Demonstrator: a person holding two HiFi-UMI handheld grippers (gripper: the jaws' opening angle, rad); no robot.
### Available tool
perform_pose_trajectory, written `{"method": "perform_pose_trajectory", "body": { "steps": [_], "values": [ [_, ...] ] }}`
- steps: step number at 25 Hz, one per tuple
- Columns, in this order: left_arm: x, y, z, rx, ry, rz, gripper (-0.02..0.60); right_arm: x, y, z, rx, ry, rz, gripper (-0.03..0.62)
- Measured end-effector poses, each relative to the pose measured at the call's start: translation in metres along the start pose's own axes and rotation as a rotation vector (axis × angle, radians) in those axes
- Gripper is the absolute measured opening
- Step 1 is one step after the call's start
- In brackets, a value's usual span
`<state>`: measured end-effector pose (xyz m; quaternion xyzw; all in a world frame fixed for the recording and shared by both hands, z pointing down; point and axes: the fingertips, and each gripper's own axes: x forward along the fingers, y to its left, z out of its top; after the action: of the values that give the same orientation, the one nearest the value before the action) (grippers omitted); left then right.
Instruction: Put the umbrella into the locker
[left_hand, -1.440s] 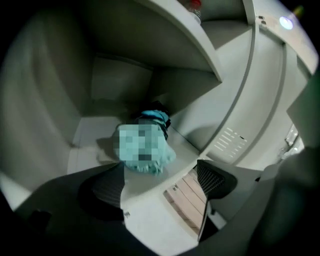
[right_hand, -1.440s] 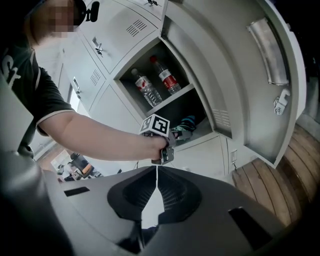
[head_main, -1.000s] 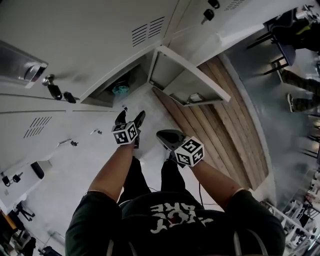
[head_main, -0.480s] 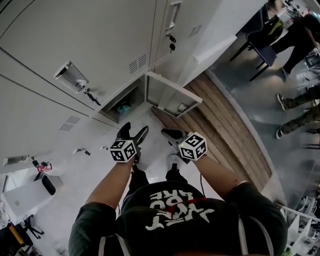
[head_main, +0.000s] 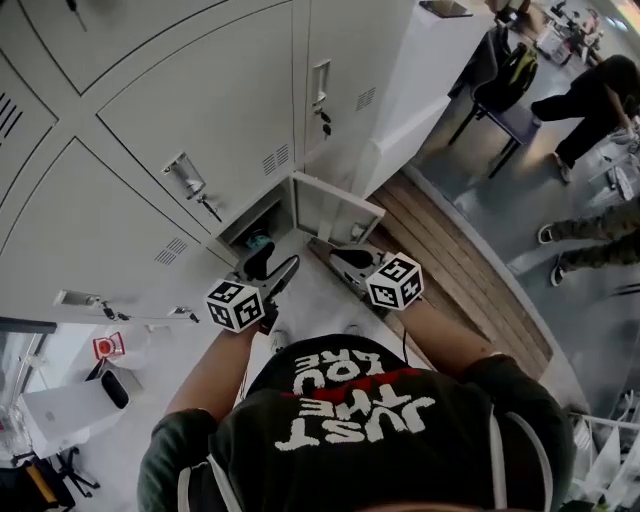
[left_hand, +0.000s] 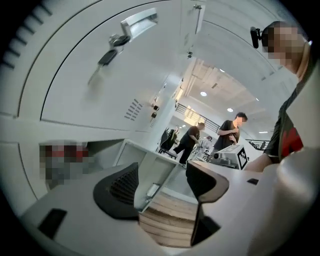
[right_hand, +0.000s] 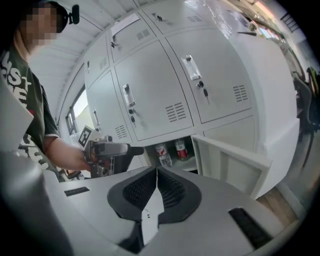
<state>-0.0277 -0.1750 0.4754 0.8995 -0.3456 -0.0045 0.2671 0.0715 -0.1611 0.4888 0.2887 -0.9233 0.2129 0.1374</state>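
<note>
Left claw (head_main: 271, 270) first: its jaws stand spread, they've just been closing in a little, and there's nothing between them but air. The right claw (head_main: 347, 258) sits beside it at three o'clock, jaws pressed together, pinching nothing. Both hang out in front of the person's chest, apart from the metalwork.

Straight ahead of the left claw, at twelve o'clock and near, gapes the open bottom locker (head_main: 275, 205). Only a teal bit of the umbrella (head_main: 258, 242) shows, just inside that mouth, clear of both claws. Two bottles (right_hand: 162, 156) stand further back in there.

The swung-out door (head_main: 330, 205) juts at twelve to one o'clock from the right claw, its edge the nearest thing to clip. Open room lies at three o'clock, across the wooden planks (head_main: 455, 275). A chair (head_main: 505, 110) is well off at one o'clock.
</note>
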Motion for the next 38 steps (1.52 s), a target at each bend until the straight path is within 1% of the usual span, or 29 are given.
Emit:
{"method": "perform_pose_trajectory", "body": {
  "steps": [5,7,10,13,17,19,24,30,38],
  "values": [
    [-0.016,-0.033,0.058,0.06,-0.065,-0.073,0.244,-0.03,0.011,0.058,-0.084,-0.057,0.0,0.035],
    [-0.021,-0.04,0.075,0.08,-0.079,-0.086,0.222,-0.042,0.011,0.079,-0.126,-0.075,-0.007,0.035],
    [-0.028,-0.048,0.096,0.129,-0.098,-0.082,0.185,-0.058,0.009,0.109,-0.167,-0.103,-0.023,0.035],
    [-0.032,-0.057,0.115,0.158,-0.117,-0.077,0.129,-0.071,0.007,0.133,-0.187,-0.131,-0.038,0.035],
    [-0.039,-0.065,0.135,0.189,-0.145,-0.054,0.04,-0.08,0.006,0.152,-0.202,-0.146,-0.045,0.035],
    [-0.044,-0.068,0.144,0.209,-0.166,-0.044,0.012,-0.083,0.006,0.16,-0.205,-0.157,-0.045,0.035],
    [-0.053,-0.074,0.152,0.238,-0.191,-0.037,0.008,-0.087,0.005,0.169,-0.169,-0.193,-0.034,0.034],
    [-0.059,-0.074,0.15,0.226,-0.192,-0.011,0.008,-0.083,0.013,0.171,-0.196,-0.186,-0.01,0.034],
    [-0.065,-0.072,0.145,0.216,-0.175,0.012,0.008,-0.083,0.018,0.164,-0.195,-0.169,0.009,0.034]
  ]
}}
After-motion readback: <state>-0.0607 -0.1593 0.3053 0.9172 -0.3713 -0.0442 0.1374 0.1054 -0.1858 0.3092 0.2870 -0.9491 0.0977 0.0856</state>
